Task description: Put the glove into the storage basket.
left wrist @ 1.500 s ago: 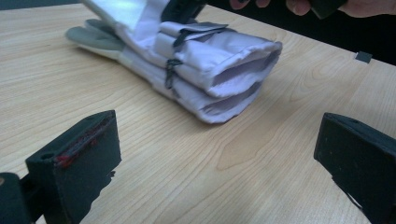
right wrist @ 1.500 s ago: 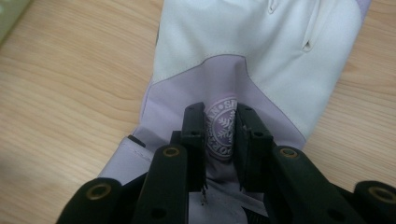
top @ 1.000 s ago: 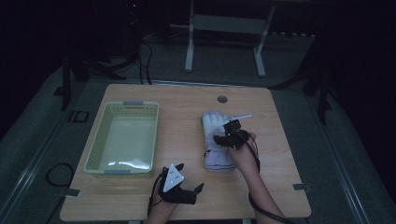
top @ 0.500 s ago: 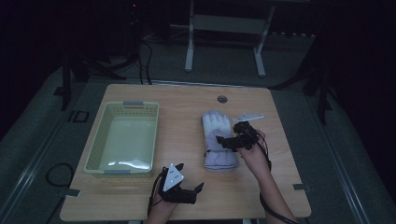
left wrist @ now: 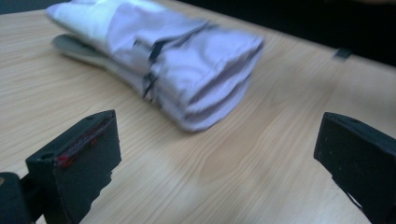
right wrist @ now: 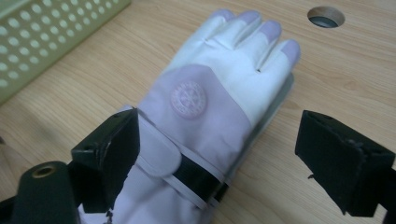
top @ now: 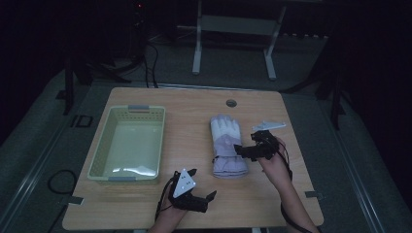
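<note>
- Lying flat on the right half of the worktop, the pair of gloves is stacked one on the other, fingertips toward the far edge and cuffs toward the near edge.
- Padded fabric like this looks soft and light; it should squash under a pinch and droop when lifted, and the upper glove may slide off the lower one.
- Best hold, I judge, is across the thick cuff by the dark wrist strap, taking both layers together.
- The right hand-held gripper sits just beside the cuff's right side; its jaws have just been opening and now stand released, astride the cuff without pressing it.
- The left hand-held gripper rests near the near edge, jaws spread, nothing between them.
- A pale green basket stands empty on the left half.
</note>
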The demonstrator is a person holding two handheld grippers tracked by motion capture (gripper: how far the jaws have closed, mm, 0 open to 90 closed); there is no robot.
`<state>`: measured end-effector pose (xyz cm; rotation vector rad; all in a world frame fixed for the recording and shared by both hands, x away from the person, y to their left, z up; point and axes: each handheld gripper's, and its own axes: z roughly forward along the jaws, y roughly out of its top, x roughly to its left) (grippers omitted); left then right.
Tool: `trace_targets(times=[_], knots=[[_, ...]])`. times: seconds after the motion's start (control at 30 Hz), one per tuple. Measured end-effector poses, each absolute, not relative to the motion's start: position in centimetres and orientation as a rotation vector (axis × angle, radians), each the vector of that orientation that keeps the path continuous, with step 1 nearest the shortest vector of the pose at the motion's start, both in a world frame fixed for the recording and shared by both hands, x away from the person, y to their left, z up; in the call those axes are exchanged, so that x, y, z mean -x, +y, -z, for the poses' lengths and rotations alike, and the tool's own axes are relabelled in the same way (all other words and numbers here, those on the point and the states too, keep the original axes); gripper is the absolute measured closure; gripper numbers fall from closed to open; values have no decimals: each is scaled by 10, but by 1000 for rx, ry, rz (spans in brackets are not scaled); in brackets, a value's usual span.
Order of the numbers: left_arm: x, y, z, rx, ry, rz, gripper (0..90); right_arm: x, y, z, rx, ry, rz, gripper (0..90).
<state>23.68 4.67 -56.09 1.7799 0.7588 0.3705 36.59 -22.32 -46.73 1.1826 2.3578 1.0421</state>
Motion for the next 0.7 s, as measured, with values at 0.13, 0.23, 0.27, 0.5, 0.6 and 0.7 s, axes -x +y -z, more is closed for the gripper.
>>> trace_targets(times=[0.13, 0.23, 0.27, 0.5, 0.6, 0.7], knots=[[-248, 45, 546, -1776, 774, -343, 8, -365, -232, 469, -1165, 2346, -1012, 133], [-257, 43, 539, -1808, 790, -325, 7, -364, -236, 470, -1138, 2327, -1035, 135], [-266, 42, 534, -1815, 795, -335, 8, -363, -240, 471, -1094, 2303, -1038, 137], [-290, 40, 517, -1820, 864, -366, 8, -362, -250, 478, -996, 2259, -1010, 138], [-301, 38, 515, -1821, 916, -291, 8, -365, -253, 479, -1072, 2289, -1013, 154], [-308, 35, 514, -1841, 929, -320, 8, -369, -255, 481, -1126, 2297, -1018, 133]])
